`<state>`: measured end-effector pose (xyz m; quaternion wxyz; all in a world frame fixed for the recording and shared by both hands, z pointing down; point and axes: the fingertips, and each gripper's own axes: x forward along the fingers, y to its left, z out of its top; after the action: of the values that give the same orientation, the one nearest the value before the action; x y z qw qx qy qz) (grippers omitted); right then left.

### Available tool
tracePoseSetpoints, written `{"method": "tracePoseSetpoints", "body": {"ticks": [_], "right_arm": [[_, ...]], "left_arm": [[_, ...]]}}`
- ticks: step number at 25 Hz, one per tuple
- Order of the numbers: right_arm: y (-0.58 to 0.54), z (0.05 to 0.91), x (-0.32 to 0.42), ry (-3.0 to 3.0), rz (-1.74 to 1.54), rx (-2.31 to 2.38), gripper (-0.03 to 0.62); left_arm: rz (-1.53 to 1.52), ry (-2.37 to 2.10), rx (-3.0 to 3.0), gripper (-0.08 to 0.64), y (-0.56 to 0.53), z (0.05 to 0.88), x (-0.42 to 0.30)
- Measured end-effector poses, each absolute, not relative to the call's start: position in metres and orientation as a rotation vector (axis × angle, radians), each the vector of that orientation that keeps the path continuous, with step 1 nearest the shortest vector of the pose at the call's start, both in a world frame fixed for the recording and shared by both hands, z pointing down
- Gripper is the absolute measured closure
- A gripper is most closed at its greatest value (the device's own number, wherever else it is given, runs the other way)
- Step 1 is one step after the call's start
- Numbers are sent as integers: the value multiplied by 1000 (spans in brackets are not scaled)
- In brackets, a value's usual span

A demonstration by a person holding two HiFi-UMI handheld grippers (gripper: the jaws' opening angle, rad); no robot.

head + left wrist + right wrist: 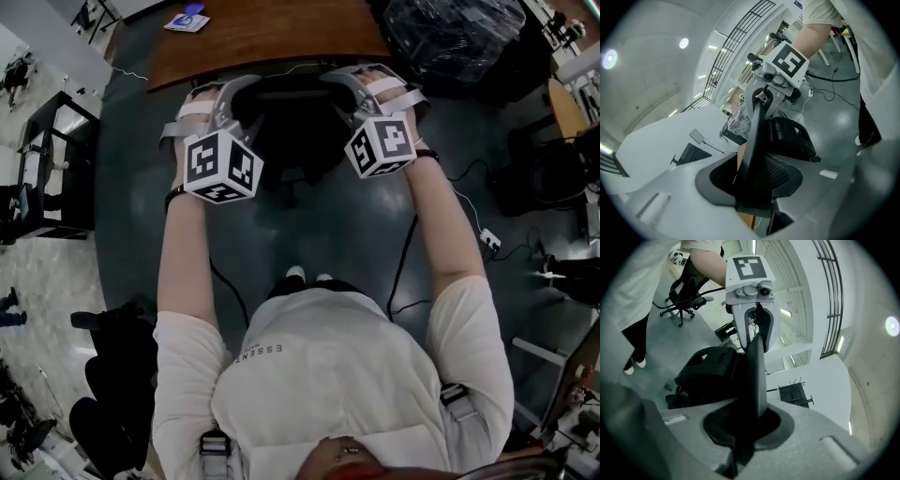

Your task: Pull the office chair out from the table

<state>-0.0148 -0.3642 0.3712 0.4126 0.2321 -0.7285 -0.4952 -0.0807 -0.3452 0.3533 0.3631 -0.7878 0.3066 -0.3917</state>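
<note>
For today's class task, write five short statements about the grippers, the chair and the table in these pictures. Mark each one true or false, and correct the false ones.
1. The left gripper and the right gripper are each shut on the top edge of the office chair. True.
2. The table has a glass top. False: the top is brown wood.
3. The office chair stands between the person and the table. True.
4. The office chair is white. False: it is black.
5. Nothing lies on the table. False: a blue-and-white item lies near its left end in the head view.
</note>
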Motion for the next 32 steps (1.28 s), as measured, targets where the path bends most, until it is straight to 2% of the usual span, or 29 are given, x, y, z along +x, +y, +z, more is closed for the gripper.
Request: {"method": "tracePoseSetpoints", "body": {"ticks": [9,15,17,18,19,24,26,28,29,32], "right_arm": [[-323,369,-7,-1874,-1275,586,560],[-302,356,1,-2033,-1175,715,454],[-290,348,7,-2112,-1123,772,400],[-282,343,12,-2157,-1094,804,398],[-274,339,18,-2197,-1067,838,393],[-233,327,53,-2362,-942,1091,408],[-216,329,63,-2450,-850,1181,468],[-200,336,72,-2552,-725,1260,571],[-193,342,77,-2593,-658,1293,600],[-174,366,85,-2656,-502,1337,600]], "left_arm": [[-1049,884,-2030,383,-308,354,-72],[-984,965,-2070,340,-290,351,-66],[-889,1062,-2108,286,-279,348,-68],[-823,1118,-2130,248,-271,345,-69],[-748,1175,-2147,246,-261,341,-70],[-359,1409,-2147,307,-204,310,-70],[-196,1476,-2145,344,-180,299,-66],[-20,1564,-2198,401,-159,297,-65],[50,1606,-2231,432,-150,300,-66],[169,1697,-2279,525,-128,311,-71]]}}
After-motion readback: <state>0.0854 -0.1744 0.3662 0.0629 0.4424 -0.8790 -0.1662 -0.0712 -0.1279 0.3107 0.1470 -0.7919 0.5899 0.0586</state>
